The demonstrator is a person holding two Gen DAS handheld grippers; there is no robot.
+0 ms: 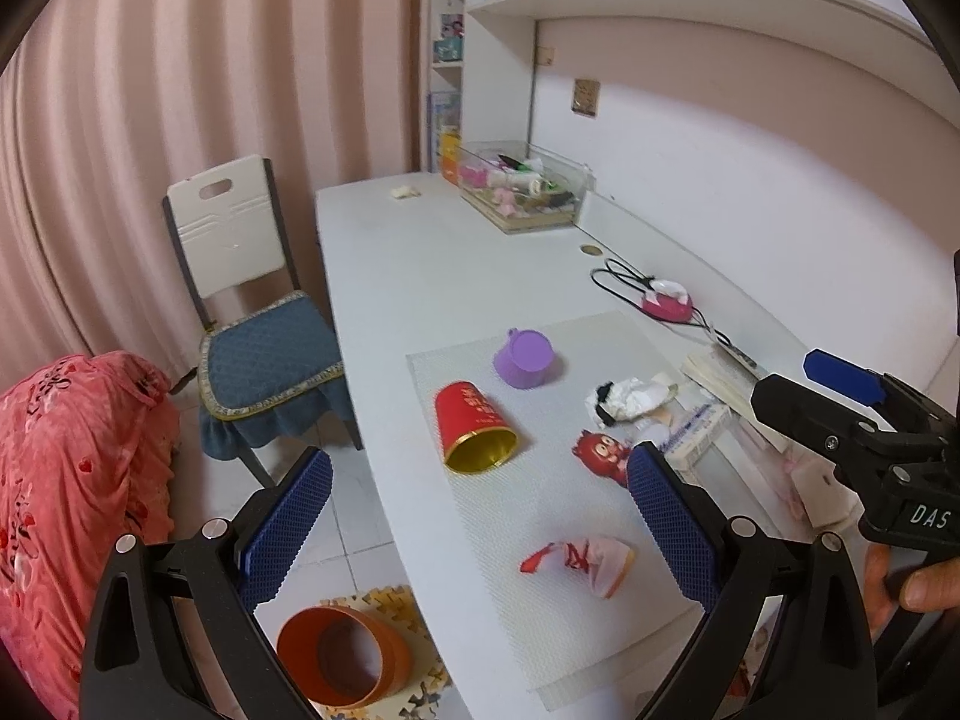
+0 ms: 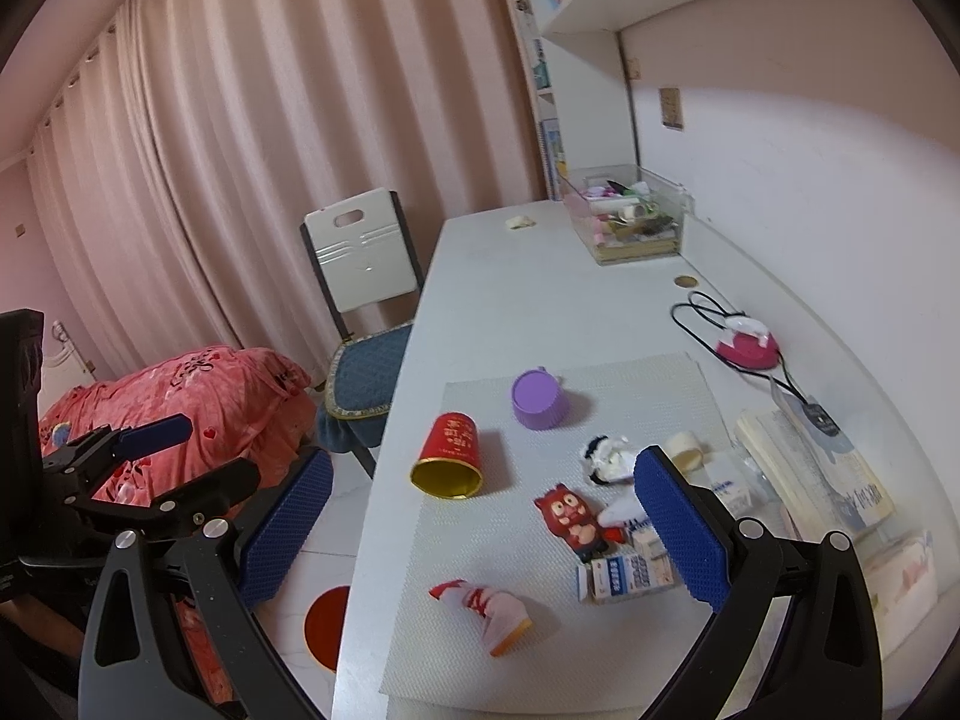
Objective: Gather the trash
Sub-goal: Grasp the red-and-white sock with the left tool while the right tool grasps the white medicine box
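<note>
A red paper cup (image 1: 475, 435) (image 2: 449, 456) lies on its side on a grey mat (image 1: 540, 516) on the white desk. Near it are a pink-and-red wrapper (image 1: 579, 558) (image 2: 486, 609), a crumpled white tissue (image 1: 630, 399) (image 2: 606, 459), a small carton (image 2: 627, 579) and a red owl figure (image 1: 600, 456) (image 2: 570, 519). An orange bin (image 1: 342, 657) (image 2: 327, 627) stands on the floor below the desk's edge. My left gripper (image 1: 480, 534) is open and empty above the mat. My right gripper (image 2: 480, 531) is open and empty above the mat too; it also shows at the right of the left wrist view (image 1: 840, 408).
An upside-down purple cup (image 1: 525, 357) (image 2: 540, 399) sits on the mat. A pink device with a black cable (image 1: 666, 303) (image 2: 747, 348), a book (image 2: 810, 480), and a clear box of odds and ends (image 1: 522, 192) (image 2: 627, 222) line the wall side. A chair (image 1: 252, 312) (image 2: 366, 324) stands left.
</note>
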